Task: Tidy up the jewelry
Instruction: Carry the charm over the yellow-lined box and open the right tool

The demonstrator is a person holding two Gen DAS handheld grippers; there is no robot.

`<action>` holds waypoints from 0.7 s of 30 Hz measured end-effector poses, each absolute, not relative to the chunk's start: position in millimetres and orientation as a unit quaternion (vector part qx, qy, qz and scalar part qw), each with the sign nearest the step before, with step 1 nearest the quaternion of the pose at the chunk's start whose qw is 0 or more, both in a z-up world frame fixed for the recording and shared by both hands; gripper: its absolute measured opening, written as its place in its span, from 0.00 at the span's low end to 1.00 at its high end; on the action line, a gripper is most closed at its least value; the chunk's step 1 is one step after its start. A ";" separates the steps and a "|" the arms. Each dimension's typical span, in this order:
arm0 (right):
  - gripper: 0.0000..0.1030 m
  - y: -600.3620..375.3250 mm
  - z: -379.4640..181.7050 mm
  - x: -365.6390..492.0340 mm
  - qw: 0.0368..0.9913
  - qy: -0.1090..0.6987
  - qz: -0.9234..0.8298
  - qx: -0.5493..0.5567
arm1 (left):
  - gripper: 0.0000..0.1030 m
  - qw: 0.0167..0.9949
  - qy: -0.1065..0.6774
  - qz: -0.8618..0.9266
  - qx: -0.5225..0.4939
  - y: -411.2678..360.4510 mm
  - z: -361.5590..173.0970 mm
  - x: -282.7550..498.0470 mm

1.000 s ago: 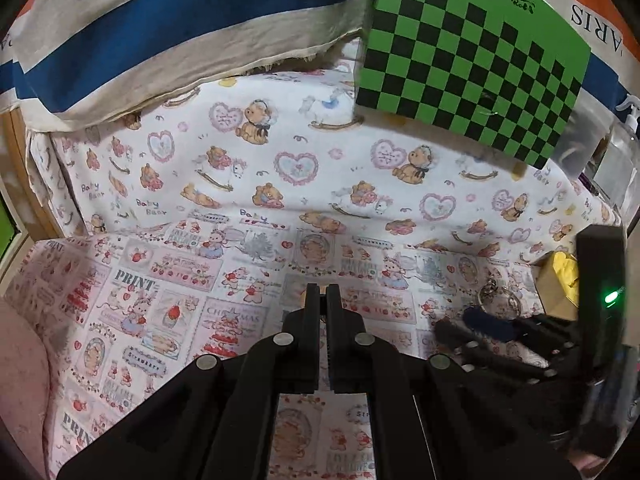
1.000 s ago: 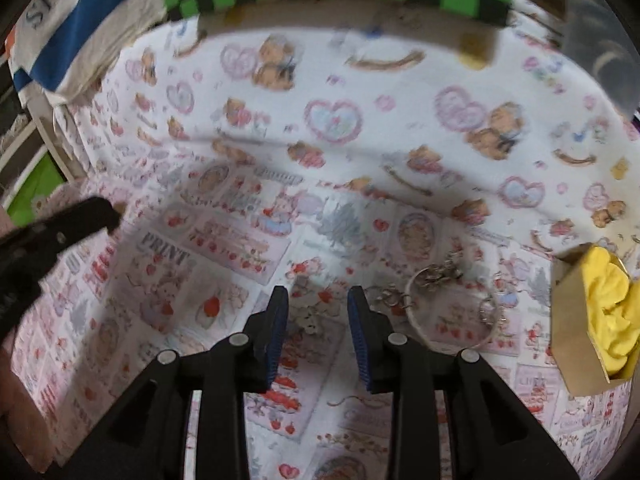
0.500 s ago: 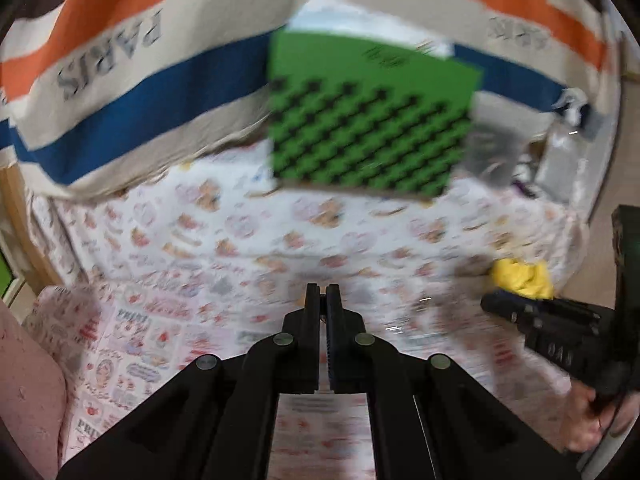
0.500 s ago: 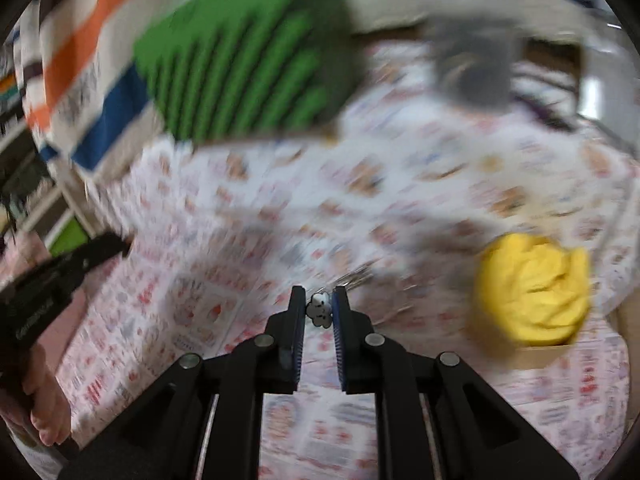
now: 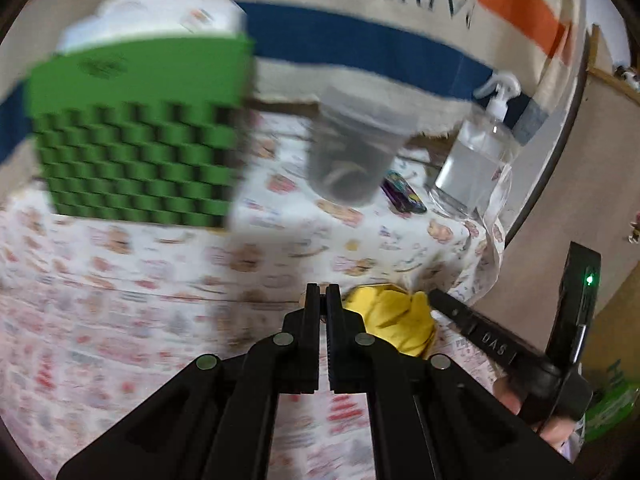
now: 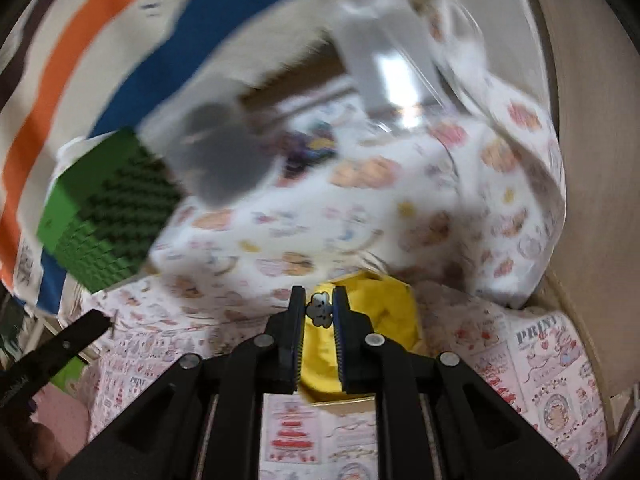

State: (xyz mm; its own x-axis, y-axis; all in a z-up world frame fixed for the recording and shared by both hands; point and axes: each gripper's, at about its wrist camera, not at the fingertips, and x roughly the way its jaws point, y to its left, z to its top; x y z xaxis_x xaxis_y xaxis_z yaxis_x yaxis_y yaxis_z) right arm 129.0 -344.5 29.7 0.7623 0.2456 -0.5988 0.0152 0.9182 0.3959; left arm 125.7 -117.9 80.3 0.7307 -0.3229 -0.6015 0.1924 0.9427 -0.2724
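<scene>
surface: printed cloth [image 5: 120,320] | on it: yellow-lined box [image 6: 384,312], spray bottle [image 5: 476,160]

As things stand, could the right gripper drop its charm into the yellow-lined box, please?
Probably yes: the right gripper holds the charm just before the box's yellow lining, with nothing visible between them.

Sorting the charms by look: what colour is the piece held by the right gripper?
White with dark spots, the charm; clearest in right wrist view.
</scene>
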 end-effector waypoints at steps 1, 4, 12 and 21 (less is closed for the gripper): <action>0.12 -349.0 26.1 132.2 0.916 0.344 0.062 0.198 | 0.02 0.923 0.347 -0.139 -0.089 -128.5 75.3 132.9; 0.12 -355.5 16.7 140.6 0.909 0.356 0.066 0.205 | 0.02 0.917 0.356 -0.160 -0.076 -156.3 61.6 148.0; 0.12 -373.3 4.6 152.8 0.895 0.370 0.066 0.241 | 0.02 0.897 0.393 -0.185 -0.075 -196.2 26.9 173.6; 0.24 -374.6 6.4 153.6 0.890 0.368 0.092 0.252 | 0.28 0.915 0.364 -0.161 -0.058 -163.8 25.1 160.3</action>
State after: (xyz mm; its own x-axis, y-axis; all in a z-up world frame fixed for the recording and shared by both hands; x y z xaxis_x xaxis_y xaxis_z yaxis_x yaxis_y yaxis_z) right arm 153.6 -374.6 6.4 0.7122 0.3487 -0.6093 0.0228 0.8560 0.5165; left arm 160.3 -163.8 25.1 0.6824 -0.3379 -0.6482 0.2526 0.9411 -0.2246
